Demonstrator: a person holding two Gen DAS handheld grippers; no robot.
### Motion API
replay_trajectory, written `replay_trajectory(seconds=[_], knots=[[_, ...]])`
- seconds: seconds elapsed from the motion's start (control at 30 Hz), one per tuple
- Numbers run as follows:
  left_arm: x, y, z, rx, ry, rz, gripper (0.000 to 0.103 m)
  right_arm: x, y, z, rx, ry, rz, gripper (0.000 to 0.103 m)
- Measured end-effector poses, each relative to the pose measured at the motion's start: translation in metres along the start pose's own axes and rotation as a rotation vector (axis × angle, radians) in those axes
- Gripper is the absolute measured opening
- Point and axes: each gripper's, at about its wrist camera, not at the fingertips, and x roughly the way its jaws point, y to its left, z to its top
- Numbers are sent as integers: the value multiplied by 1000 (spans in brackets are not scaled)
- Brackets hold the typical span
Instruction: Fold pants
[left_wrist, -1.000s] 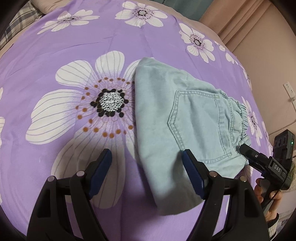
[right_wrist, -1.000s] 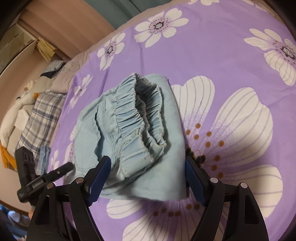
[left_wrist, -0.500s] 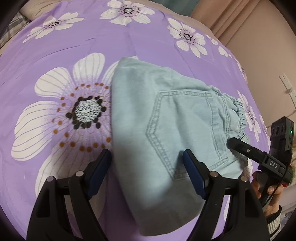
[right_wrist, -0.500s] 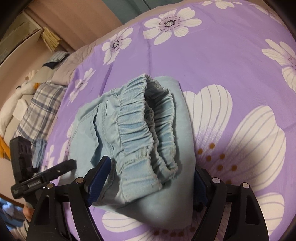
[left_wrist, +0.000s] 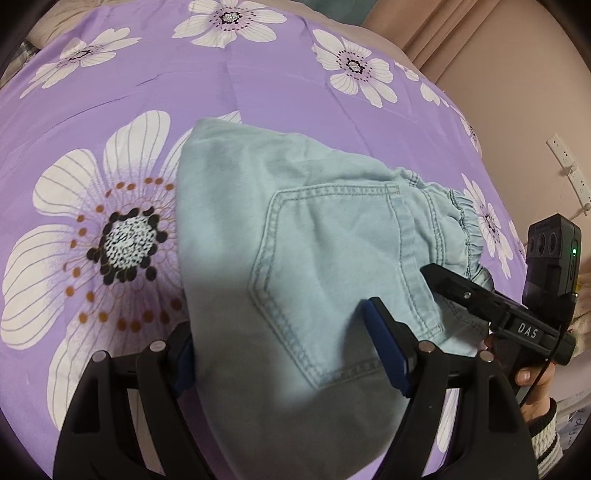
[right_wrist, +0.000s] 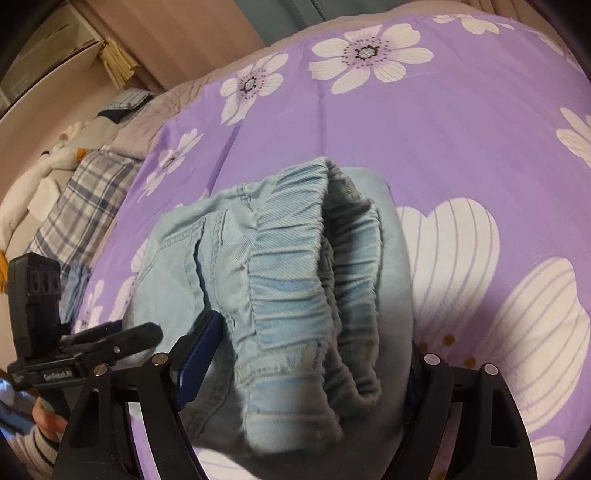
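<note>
Pants (left_wrist: 295, 266) lie folded in compact bundle mid-bed (left_wrist: 258, 81), away from edges. Left gripper (left_wrist: 280, 343) fingers spread, straddling folded end; right gripper (right_wrist: 306, 354) fingers spread around waistband. Likely final tidy; next: pinch, square up or lift.

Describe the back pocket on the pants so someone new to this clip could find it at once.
On the purple flowered bedspread lies a folded bundle of pale blue pants. On its top face, between the fold edge and the gathered elastic waistband, sits the back pocket. It is the only five-sided patch outlined in double stitching, tapering to a point.
</note>
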Motion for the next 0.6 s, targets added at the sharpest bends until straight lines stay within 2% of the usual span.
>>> replay_trajectory(seconds=[0.17,0.23,0.43,0.5,0.6], knots=[[-1,-7,-1,19,-11,12,77,1,3,-1,-12,-23,-15,77],[-3,-9,-3,31,-19,27,68,-1,5,-3,-21,-31,-15,68],[-17,-8,-5,29,-45,49,42,-9,18,-5,-49,-71,-60,53],[-21,-9,-7,28,-50,49,36,-13,26,-5,-71,-88,-79,48],[-30,-12,-10,29,-60,39,35,-20,40,-5,-108,-122,-106,44]])
